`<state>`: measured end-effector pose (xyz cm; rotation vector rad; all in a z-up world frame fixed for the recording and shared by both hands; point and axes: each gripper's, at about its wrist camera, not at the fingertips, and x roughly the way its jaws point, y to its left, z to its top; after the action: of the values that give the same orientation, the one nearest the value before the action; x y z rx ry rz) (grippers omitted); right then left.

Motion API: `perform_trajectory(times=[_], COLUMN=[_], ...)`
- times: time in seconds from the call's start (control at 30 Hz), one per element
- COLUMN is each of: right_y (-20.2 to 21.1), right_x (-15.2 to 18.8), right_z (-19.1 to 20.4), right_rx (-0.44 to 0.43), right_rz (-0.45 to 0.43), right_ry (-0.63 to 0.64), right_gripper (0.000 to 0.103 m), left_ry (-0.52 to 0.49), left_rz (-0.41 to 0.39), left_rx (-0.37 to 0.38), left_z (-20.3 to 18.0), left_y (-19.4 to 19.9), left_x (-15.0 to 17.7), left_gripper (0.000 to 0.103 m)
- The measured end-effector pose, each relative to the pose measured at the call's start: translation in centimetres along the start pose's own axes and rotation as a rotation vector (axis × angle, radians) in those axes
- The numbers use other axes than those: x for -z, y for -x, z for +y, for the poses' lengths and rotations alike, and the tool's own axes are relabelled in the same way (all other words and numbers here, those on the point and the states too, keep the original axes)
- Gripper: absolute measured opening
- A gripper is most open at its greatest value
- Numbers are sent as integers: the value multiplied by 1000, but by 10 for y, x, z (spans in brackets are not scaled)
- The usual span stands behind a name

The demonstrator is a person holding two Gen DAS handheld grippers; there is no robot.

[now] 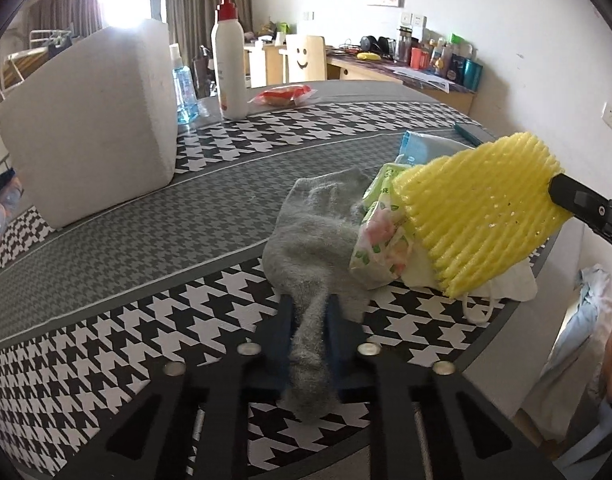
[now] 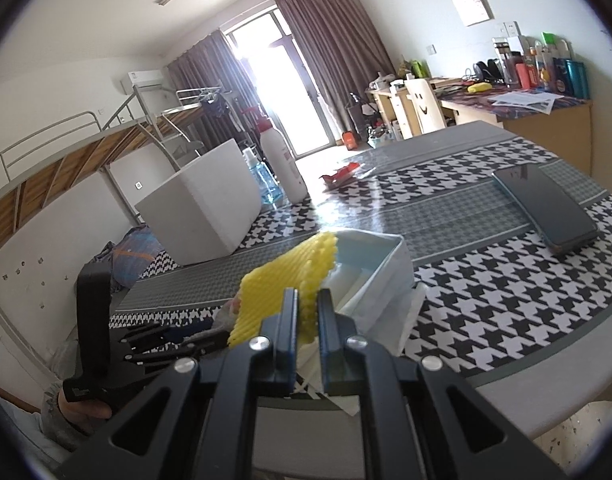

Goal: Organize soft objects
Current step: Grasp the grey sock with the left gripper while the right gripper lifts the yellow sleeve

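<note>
While the counter (image 1: pixel 106 264) with its houndstooth cloth takes up most of the room in front of me, the biggest thing on it is the white foam box (image 1: pixel 90 120), standing at the far left, well apart from the pile of soft things at the right edge. That box looks to me the likely home for them, though nothing shows it for sure.

In the pile, the grey sock (image 1: pixel 318 232) is the largest piece. It lies stretched toward the left gripper (image 1: pixel 310 320), its long axis running from the pile straight back between the jaws, which are pressed together on its near end. The far end rests on the counter, touching the floral packet (image 1: pixel 380 240) beside it, so a lift would need to draw the sock clear of that packet.

The yellow foam net (image 1: pixel 482 216) hangs above the pile, off the counter, clamped at one end in the right gripper (image 2: pixel 308 312). It lies to the right of the sock and partly over the packet and a white mask (image 1: pixel 502 284).

Behind the net sits a blue wipes pack (image 1: pixel 422 144). The left hand, I judge, is the nearer one to the box, which lies up and to the left of its gripper.
</note>
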<state>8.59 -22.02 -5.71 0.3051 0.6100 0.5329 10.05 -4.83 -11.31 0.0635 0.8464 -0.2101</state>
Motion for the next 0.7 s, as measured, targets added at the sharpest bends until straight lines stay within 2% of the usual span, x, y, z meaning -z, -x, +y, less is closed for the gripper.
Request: perform_trajectory(times=[0.1,0.33,0.5,0.7], right_y=[0,1,5,2], right_x=[0,-4,-10,-14], right_z=[2,9,25,47], right_rx=[2,13,86,148], right_rz=[-5,-25,-70,-104], right_ry=[0,19,74,161], right_gripper=[12,12,12,12], left_ry=[-13,-27,-14,-5], left_rz=[-6,-119,-193,-239], left_rx=[13,-7,-13,-32], left_z=[-3,-2,2,4], left_y=[2,32,55,68], left_x=[-1,-6,-11,-18], left_gripper=[10,10,10,10])
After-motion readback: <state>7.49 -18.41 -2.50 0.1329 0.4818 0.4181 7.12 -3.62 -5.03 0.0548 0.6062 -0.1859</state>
